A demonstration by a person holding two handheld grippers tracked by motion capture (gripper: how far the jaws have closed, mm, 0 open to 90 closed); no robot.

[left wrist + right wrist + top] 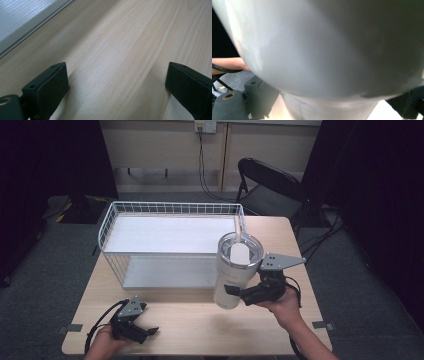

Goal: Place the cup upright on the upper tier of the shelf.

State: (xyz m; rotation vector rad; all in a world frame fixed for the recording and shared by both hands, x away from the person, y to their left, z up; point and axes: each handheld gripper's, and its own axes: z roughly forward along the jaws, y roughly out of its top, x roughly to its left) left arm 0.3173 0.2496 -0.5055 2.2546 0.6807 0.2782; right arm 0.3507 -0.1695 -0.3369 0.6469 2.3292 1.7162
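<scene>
Tumbler [235, 270]: tall white insulated cup w/ clear lid and a pale straw, body tapering to a narrower base. Long axis near vertical, lid up, base down; top leans slightly away from the person. It sits just in front of the wire basket [112, 217], at the basket's front right corner, base at or just above the worktop [200, 320]; can't tell if it touches. Right claw [231, 291] pinches the tumbler's lower body from the side away from the basket, one jaw either side. In the right gripper view the white wall [317, 50] is close and blurred, smooth, no markings legible. Left claw [150, 332] is well apart from the basket, near the worktop's front left corner, low over the wood, jaws spread w/ nothing between them.
</scene>
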